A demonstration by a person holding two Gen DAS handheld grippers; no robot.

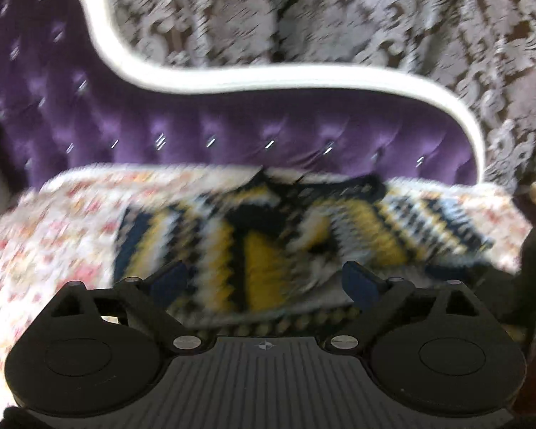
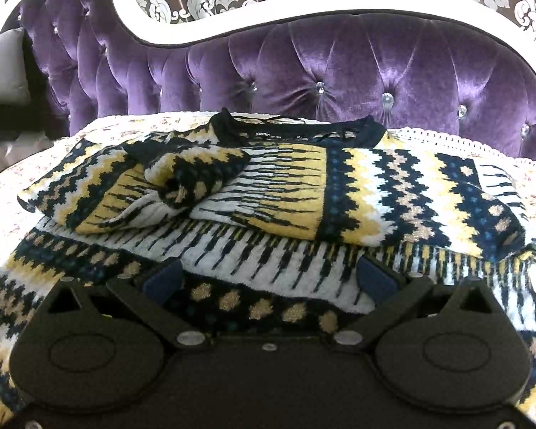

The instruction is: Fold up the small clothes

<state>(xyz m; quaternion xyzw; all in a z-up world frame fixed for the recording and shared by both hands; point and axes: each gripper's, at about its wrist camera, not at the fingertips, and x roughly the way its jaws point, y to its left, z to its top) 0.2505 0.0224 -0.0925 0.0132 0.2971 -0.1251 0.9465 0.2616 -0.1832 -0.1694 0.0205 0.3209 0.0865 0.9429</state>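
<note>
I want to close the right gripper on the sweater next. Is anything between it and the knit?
Nothing visible. The right gripper is open, its fingers spread directly over the sweater, whose lower layer lies right between them on the floral cover. No other object sits between gripper and fabric.

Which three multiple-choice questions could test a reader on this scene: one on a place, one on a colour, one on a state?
1. Where does the sweater lie?
A. on a floral cover in front of a purple headboard
B. on a wooden floor
C. in a basket

2. What colour is its collar?
A. red
B. black
C. green

3. How is the right gripper?
A. shut on a sleeve
B. out of view
C. open

Answers: 1 A, cover beneath, headboard behind; 2 B, black band around the label; 3 C, fingers stand wide apart.
</note>
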